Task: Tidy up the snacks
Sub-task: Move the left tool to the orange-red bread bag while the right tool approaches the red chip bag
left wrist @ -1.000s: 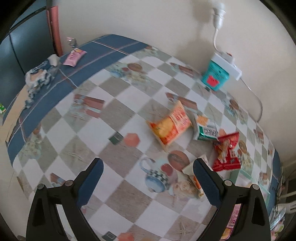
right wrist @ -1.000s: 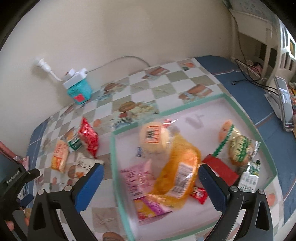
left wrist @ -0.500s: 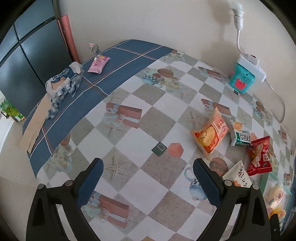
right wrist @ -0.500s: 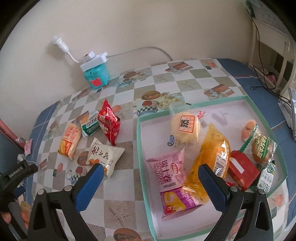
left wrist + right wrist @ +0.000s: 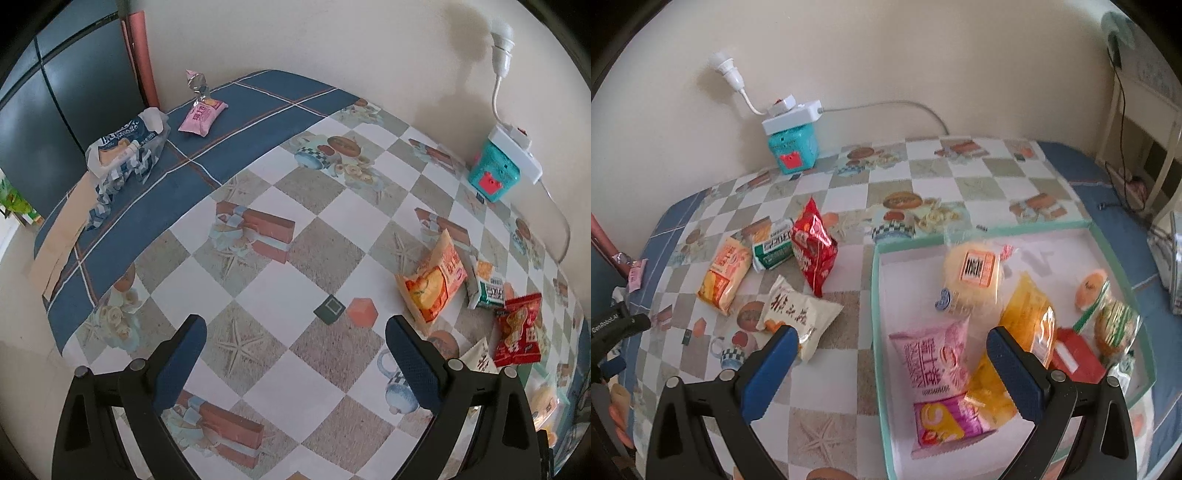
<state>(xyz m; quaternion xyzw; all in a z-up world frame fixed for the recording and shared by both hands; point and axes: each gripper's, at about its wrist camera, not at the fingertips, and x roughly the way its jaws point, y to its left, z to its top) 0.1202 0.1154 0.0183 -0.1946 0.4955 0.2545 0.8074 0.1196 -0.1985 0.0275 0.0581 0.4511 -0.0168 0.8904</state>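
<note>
Both grippers hang above a table covered by a checkered cloth [image 5: 280, 280], and each has its jaws spread wide with nothing between them. The left gripper [image 5: 295, 363] is over a bare stretch of cloth; the right gripper [image 5: 892, 367] is over the near left edge of a shallow tray [image 5: 877, 295] with a green rim.

Only the right view shows the tray's inside. A round yellow bun [image 5: 973, 275] in clear wrap lies at the far side, a pink packet [image 5: 932, 356] and a second pink and yellow packet [image 5: 951, 419] lie near, a long orange bag [image 5: 1028, 317] sits between them, and a red packet [image 5: 1075, 356] and a green-striped wrapped snack [image 5: 1113, 325] lie to the right. The left view catches just a blurred corner of this tray at its right edge.

Four snacks lie loose on the cloth left of the tray: an orange bag [image 5: 726, 275], a green and white packet [image 5: 774, 249], a red bag [image 5: 814, 249] and a white bag [image 5: 801, 314]. The left view shows the first three clearly, but its right finger hides most of the white bag.

Only the left view shows the far left blue border properly, where a pink packet [image 5: 203, 114] and a blue and white bag [image 5: 125, 147] lie well apart from the rest. A teal box [image 5: 792, 147] with a white power strip [image 5: 792, 114] on top stands at the wall in both views.
</note>
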